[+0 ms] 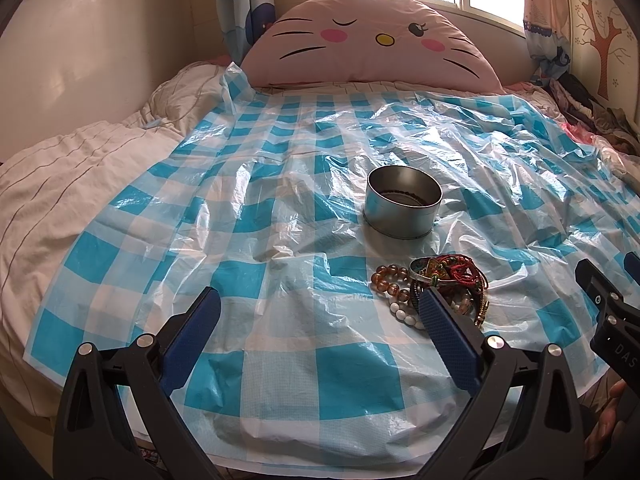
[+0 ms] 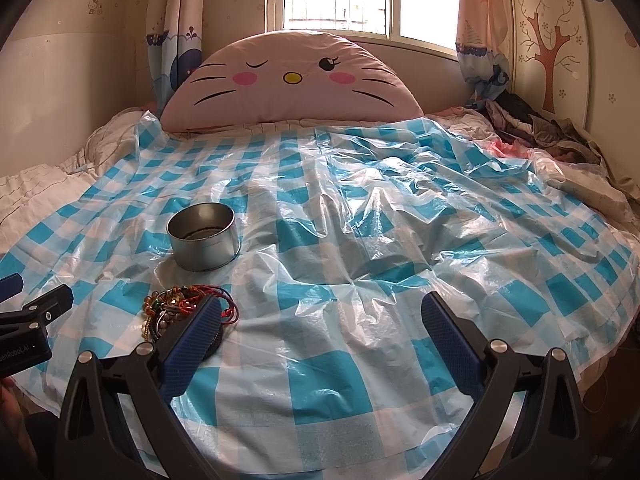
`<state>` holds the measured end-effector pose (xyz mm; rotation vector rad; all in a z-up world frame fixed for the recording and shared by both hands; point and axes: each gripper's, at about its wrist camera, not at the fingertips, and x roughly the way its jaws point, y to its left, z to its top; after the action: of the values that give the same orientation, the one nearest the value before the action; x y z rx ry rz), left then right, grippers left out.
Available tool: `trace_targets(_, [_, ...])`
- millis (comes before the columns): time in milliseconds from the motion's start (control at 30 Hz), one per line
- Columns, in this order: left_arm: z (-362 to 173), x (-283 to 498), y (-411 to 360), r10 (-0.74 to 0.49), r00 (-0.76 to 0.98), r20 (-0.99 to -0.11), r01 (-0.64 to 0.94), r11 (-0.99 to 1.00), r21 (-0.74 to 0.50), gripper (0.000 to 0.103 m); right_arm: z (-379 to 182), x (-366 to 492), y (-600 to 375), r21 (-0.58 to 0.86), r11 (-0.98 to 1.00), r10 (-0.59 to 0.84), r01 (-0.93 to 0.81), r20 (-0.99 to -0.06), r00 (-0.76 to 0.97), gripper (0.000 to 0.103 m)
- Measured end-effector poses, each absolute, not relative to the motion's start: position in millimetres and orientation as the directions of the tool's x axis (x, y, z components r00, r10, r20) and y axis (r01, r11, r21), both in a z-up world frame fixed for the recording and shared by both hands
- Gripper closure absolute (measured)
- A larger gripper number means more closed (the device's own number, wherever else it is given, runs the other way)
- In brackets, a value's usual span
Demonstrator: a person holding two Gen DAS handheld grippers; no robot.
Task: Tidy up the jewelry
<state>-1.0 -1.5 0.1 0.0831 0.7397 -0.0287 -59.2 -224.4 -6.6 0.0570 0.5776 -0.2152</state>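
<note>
Jewelry pile near tin on checked plastic sheet.

Partial txt only: "DAS" on right gripper body, "enRobot.AI" on left gripper body

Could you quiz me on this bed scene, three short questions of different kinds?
1. True or false: the left tool is shut on a bracelet.
2. Multiple choice: the round tin stands A) on the pink cat pillow, B) on the blue checked plastic sheet, C) on the floor.
3. Fill in: the heap of bracelets lies ____ the camera than the tin.

Key:
1. False; both it and the right tool are open and hold nothing.
2. B.
3. Nearer.
</note>
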Motion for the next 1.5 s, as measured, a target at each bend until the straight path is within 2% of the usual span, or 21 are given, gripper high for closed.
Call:
trace_targets(1133, [0, -1, -1, 0.002, 0.740, -0.673, 0.058, 0.996, 0.067, 0.007, -10, -57, -229, -0.001, 0.976, -0.181, 0.216, -0.547, 0.817, 0.007])
trace_targets(1500, [3, -1, -3, 0.002, 0.740, -0.673, 0.059, 0.996, 0.068, 0.007, -8, -60, -222, 0.051, 0.978, -0.142, 0.203, -0.555, 0.820, 0.007])
